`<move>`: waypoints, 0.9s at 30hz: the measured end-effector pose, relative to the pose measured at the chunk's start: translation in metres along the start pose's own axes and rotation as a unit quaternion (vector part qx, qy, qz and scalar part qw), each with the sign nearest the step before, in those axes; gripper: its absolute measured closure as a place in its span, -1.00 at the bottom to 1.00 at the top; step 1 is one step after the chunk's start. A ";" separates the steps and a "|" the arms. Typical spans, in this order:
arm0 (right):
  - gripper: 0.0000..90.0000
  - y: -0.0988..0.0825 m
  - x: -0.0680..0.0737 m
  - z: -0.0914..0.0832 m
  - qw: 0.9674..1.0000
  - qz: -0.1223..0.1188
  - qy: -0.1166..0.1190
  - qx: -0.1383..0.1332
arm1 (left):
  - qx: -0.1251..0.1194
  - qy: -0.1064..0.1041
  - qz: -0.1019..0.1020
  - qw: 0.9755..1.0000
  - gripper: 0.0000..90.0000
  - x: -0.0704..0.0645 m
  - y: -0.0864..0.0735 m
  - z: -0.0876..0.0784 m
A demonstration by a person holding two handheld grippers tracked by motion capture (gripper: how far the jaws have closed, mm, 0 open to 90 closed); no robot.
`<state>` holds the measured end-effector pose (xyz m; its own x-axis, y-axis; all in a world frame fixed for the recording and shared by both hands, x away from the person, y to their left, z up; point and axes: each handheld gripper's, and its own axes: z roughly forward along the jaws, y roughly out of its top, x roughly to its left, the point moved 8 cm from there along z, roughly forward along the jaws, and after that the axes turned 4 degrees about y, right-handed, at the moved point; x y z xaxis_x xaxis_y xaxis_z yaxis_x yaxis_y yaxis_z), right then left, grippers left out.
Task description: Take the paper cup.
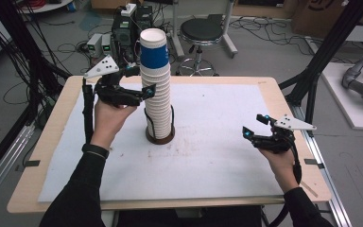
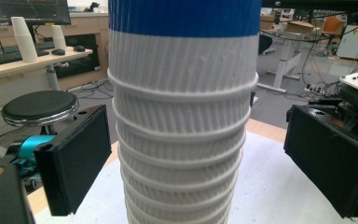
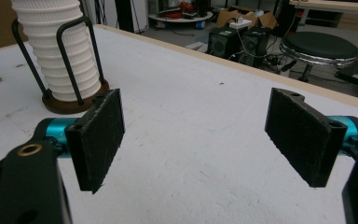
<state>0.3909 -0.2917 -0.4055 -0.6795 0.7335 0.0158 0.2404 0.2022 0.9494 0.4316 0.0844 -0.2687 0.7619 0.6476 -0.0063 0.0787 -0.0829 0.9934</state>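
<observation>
Cup stack (image 1: 155, 90) — stool (image 1: 200, 32) behind

Ribbed matt paper cup stack (image 1: 155, 90); wooden base (image 1: 159, 137); black metal wire holder (image 3: 77, 56).

A tall stack of white paper cups (image 1: 155, 85), the top one banded blue, is standing in a round holder (image 1: 160, 137) on a white mat (image 1: 208, 161). The left gripper (image 1: 147, 91) is hovering open beside the stack. The right gripper (image 1: 246, 133) is resting open, well apart.
</observation>
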 end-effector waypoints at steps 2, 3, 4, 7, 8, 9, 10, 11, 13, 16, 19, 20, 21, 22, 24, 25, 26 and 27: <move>-0.55 0.000 0.000 0.000 1.000 -0.002 -0.001 -0.001 | 0.003 0.004 0.003 1.000 -0.84 0.000 0.001 0.005; -0.55 0.000 0.000 0.000 1.000 -0.002 -0.001 -0.001 | 0.003 0.004 0.003 1.000 -0.84 0.000 0.001 0.005; -0.55 0.000 -0.001 0.000 1.000 -0.003 -0.003 -0.002 | 0.003 0.007 0.006 1.000 -0.84 0.001 0.000 0.007; -0.55 0.000 0.000 0.000 1.000 0.000 -0.003 0.000 | 0.006 0.006 0.005 1.000 -0.84 0.000 0.000 0.013; -0.55 0.000 0.000 0.000 1.000 0.000 -0.002 -0.001 | 0.008 0.007 0.006 1.000 -0.84 0.001 0.000 0.014; -0.55 0.000 0.000 0.000 1.000 -0.003 -0.001 0.000 | 0.008 0.007 0.006 1.000 -0.84 0.001 0.000 0.014; -0.55 0.000 0.000 0.000 1.000 -0.003 -0.001 0.000 | 0.008 0.007 0.005 1.000 -0.84 0.001 0.000 0.016; -0.55 0.000 0.000 0.000 1.000 -0.001 -0.001 0.000 | 0.010 0.009 0.005 1.000 -0.84 0.001 0.000 0.017; -0.55 0.000 0.001 0.001 1.000 -0.002 0.000 0.001 | 0.010 0.008 0.005 1.000 -0.84 0.002 0.000 0.019; -0.55 0.000 0.001 0.001 1.000 -0.002 0.001 0.002 | 0.008 0.007 0.004 1.000 -0.84 0.003 0.000 0.021; -0.55 0.000 0.001 0.002 1.000 -0.005 0.001 0.002 | 0.009 0.009 0.002 1.000 -0.84 0.004 -0.001 0.025; -0.55 0.000 0.001 0.002 1.000 -0.005 0.002 0.001 | 0.010 0.008 0.002 1.000 -0.84 0.004 -0.001 0.025; -0.55 0.000 0.002 0.002 1.000 -0.004 0.002 0.001 | 0.011 0.010 0.003 1.000 -0.84 0.004 -0.001 0.026; -0.55 0.000 0.002 0.002 1.000 -0.003 0.004 0.002 | 0.009 0.007 0.000 1.000 -0.84 0.003 -0.001 0.026; -0.55 0.000 0.003 0.002 1.000 -0.002 0.004 0.002 | 0.011 0.009 0.000 1.000 -0.83 0.003 -0.002 0.027; -0.55 0.000 0.003 0.003 1.000 -0.004 0.005 0.002 | 0.011 0.008 0.000 1.000 -0.82 0.004 -0.002 0.027; -0.55 0.000 0.003 0.003 1.000 -0.004 0.005 0.002 | 0.010 0.008 -0.002 1.000 -0.81 0.004 -0.002 0.027; -0.55 0.000 0.003 0.003 1.000 -0.004 0.006 0.002 | 0.010 0.010 -0.001 1.000 -0.79 0.004 -0.002 0.027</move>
<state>0.3907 -0.2875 -0.4059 -0.6888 0.7248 0.0123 0.2380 0.2102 0.9482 0.4521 0.0667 -0.2735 0.7490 0.6626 -0.0063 0.0929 -0.0956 0.9911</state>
